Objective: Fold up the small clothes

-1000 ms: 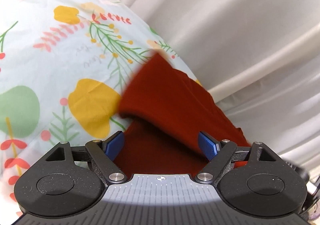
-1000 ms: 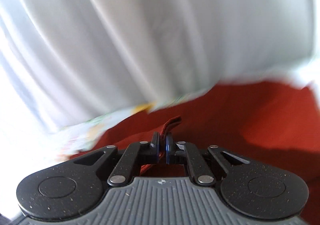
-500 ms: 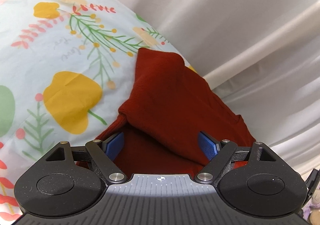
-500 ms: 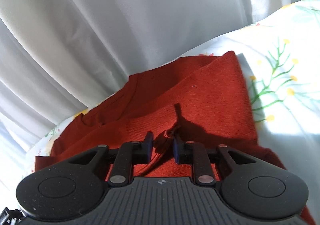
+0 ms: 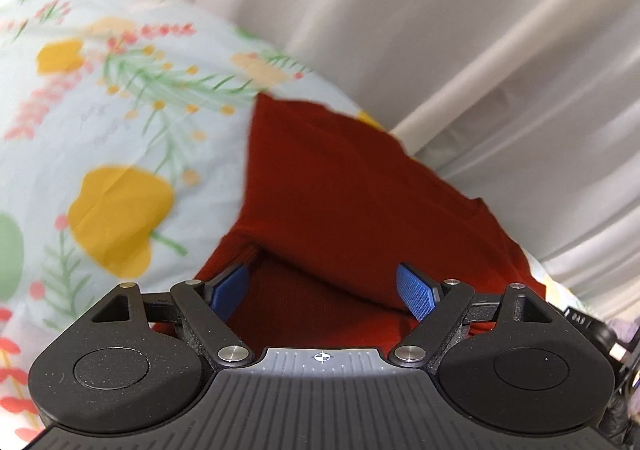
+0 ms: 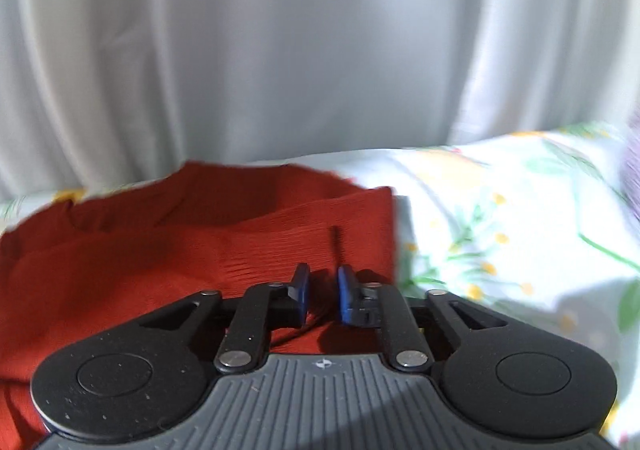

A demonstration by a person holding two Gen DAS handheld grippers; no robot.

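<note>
Rust-red knit garment (image 5: 352,186) lies folded over at the far edge of the floral-sheeted bed (image 5: 120,138), so left gripper (image 5: 324,290) jaws gape wide and empty above it, while right gripper (image 6: 322,290) jaws stand slightly apart, holding nothing.

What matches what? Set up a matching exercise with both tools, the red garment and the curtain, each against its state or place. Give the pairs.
1. left tool
2. right tool
3. red garment
4. white curtain

A. hangs in the background
B. jaws narrowly apart, empty
C. jaws spread wide
D. lies folded over on the floral sheet

Pairs: 1-C, 2-B, 3-D, 4-A
</note>
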